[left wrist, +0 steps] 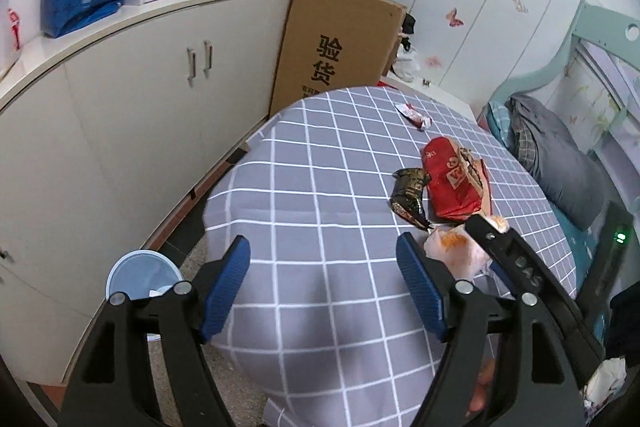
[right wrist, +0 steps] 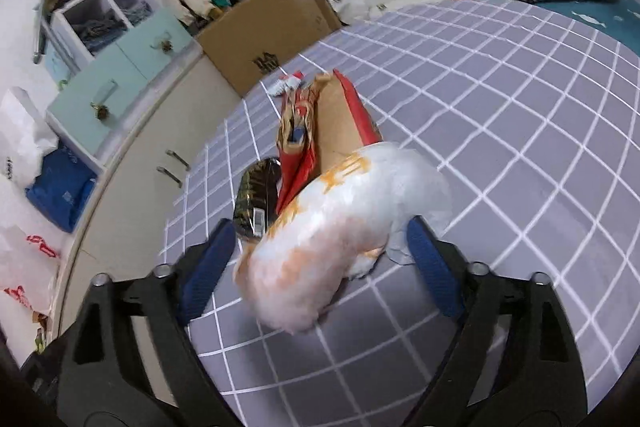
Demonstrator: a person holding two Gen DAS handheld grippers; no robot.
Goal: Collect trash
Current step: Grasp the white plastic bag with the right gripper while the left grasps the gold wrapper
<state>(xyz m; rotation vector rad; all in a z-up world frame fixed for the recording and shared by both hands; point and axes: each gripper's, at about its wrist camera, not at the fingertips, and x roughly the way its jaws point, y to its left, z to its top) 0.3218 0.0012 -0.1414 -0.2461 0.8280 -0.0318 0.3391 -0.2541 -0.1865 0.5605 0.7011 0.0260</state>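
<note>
Collecting has barely begun: right gripper (right wrist: 320, 255) straddles, jaws apart, the white-and-orange plastic bag (right wrist: 340, 227) beside the red paper bag (right wrist: 316, 131) (black wrapper (right wrist: 256, 195) and candy wrapper (right wrist: 290, 83) near it), left gripper (left wrist: 324, 287) open and empty

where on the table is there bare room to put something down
The near-left stretch of the checked tablecloth, under the left tool and toward the cupboard side, is bare. So is the far-left part before the cardboard box. The right side is crowded: white plastic bag, red paper bag, black wrapper, small wrapper.
</note>
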